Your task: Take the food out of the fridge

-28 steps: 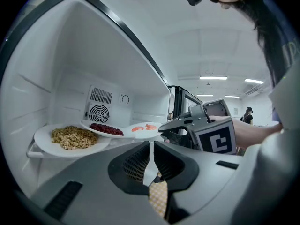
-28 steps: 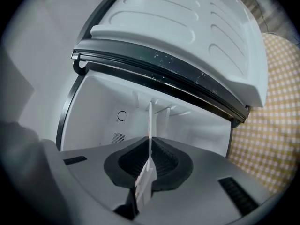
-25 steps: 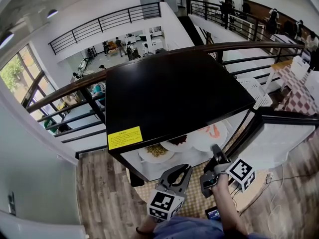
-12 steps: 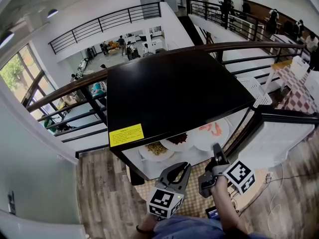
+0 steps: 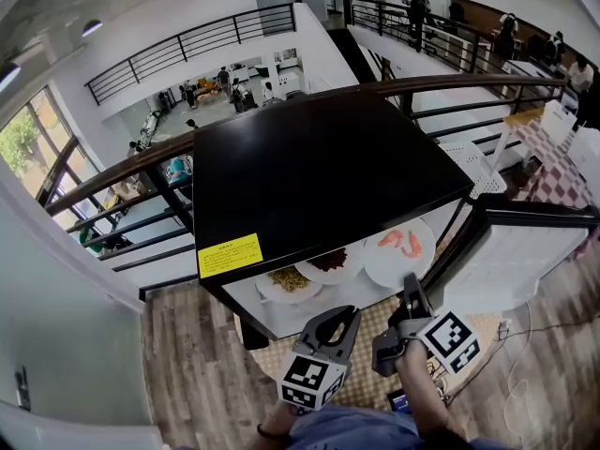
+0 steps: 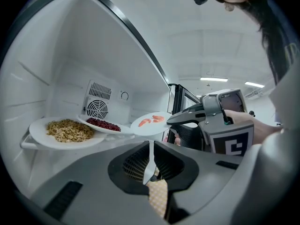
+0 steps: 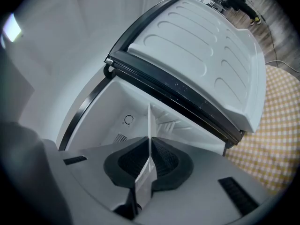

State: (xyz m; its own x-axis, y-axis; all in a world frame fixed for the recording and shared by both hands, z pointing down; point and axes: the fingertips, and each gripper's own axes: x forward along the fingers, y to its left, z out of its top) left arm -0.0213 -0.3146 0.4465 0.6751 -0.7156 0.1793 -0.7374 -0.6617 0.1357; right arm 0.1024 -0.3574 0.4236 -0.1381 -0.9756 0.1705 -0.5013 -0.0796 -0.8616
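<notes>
I've got bright, even daylight on the head view, window (image 5: 23,141) glowing at left, fisheye bending the railings (image 5: 187,40). Fridge top (image 5: 319,176) reads flat black. Both gripper views are sharp mid-frame, corners vignetted dark; ceiling strips (image 6: 214,79) glare softly.

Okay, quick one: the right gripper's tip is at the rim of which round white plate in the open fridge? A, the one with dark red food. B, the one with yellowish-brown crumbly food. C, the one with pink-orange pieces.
C: in the left gripper view the right gripper meets the rim of the round white plate with pink-orange pieces, the rightmost of the three, with its jaws closed on that rim.
</notes>
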